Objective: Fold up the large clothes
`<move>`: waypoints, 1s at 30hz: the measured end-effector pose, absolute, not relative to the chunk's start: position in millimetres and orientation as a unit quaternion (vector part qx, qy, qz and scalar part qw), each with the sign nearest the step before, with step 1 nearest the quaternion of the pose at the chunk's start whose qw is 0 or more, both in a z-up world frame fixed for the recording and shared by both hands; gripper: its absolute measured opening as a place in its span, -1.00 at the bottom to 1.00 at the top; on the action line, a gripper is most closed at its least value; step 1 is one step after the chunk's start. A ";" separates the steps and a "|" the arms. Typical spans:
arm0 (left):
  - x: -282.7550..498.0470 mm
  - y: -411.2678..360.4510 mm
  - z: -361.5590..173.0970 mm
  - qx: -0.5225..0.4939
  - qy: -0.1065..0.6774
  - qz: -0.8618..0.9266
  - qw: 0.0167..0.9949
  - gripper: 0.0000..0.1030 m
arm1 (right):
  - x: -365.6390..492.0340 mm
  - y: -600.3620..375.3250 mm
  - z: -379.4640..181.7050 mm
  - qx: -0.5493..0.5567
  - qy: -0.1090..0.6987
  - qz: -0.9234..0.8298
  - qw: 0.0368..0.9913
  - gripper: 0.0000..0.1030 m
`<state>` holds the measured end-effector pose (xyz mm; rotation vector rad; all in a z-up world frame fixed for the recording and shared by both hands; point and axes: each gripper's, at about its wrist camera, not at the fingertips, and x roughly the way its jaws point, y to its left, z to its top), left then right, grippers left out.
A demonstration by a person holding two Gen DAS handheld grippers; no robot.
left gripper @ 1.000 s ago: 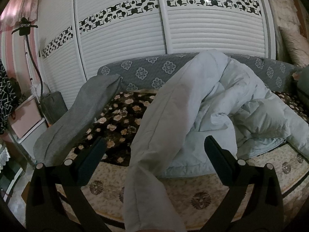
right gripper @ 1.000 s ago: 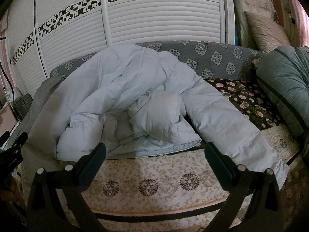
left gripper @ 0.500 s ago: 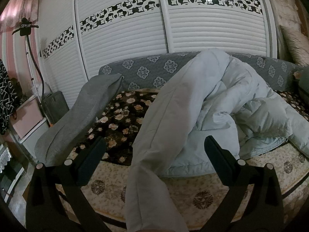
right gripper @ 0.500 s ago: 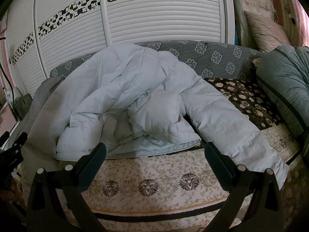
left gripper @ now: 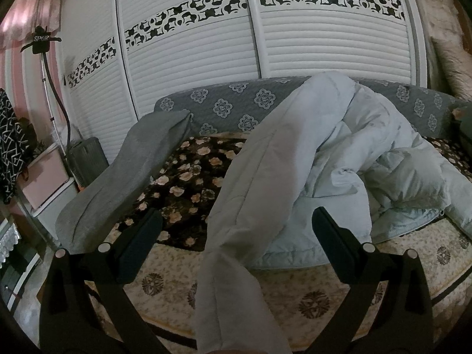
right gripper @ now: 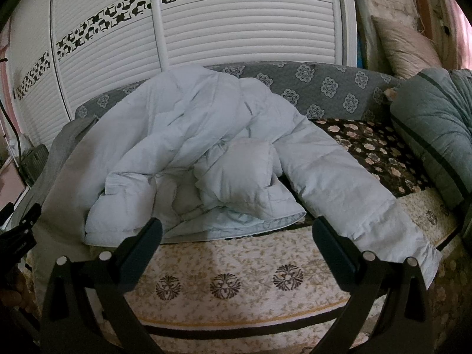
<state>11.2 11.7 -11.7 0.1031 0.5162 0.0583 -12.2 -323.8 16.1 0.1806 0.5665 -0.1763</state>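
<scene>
A pale blue padded coat (right gripper: pixel 212 147) lies crumpled on the bed, one sleeve (right gripper: pixel 354 188) draped over the front edge at the right. In the left wrist view the coat (left gripper: pixel 368 153) is heaped at the right and its other sleeve (left gripper: pixel 250 206) hangs down over the bed's front between the jaws. My left gripper (left gripper: pixel 236 236) is open, its fingers either side of that sleeve and apart from it. My right gripper (right gripper: pixel 236 236) is open and empty, in front of the bed edge below the coat.
The bed has a dark floral cover (left gripper: pixel 188 177) and a cream patterned side (right gripper: pixel 236 268). A grey garment (left gripper: pixel 124 183) lies over its left end. A grey-green bolster (right gripper: pixel 433 135) sits at the right. White slatted wardrobe doors (left gripper: pixel 191 73) stand behind.
The left wrist view has shifted slightly, so the hanging sleeve sits a little more centred between the jaws. The right gripper and the coat have not visibly moved.
</scene>
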 end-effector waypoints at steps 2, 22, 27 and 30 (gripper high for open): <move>12.0 11.8 -11.8 0.050 0.257 0.029 0.965 0.94 | -12.2 -323.6 16.2 0.089 0.278 -0.086 0.952 0.97; 15.8 13.5 -17.7 0.049 0.269 0.028 0.961 0.94 | -11.7 -325.0 14.9 0.088 0.279 -0.087 0.952 0.97; 18.5 12.0 -21.5 0.052 0.278 0.027 0.959 0.94 | -11.5 -325.3 14.6 0.088 0.280 -0.088 0.952 0.97; 20.3 11.6 -23.6 0.055 0.281 0.029 0.958 0.94 | -11.6 -327.7 12.7 0.089 0.281 -0.090 0.951 0.97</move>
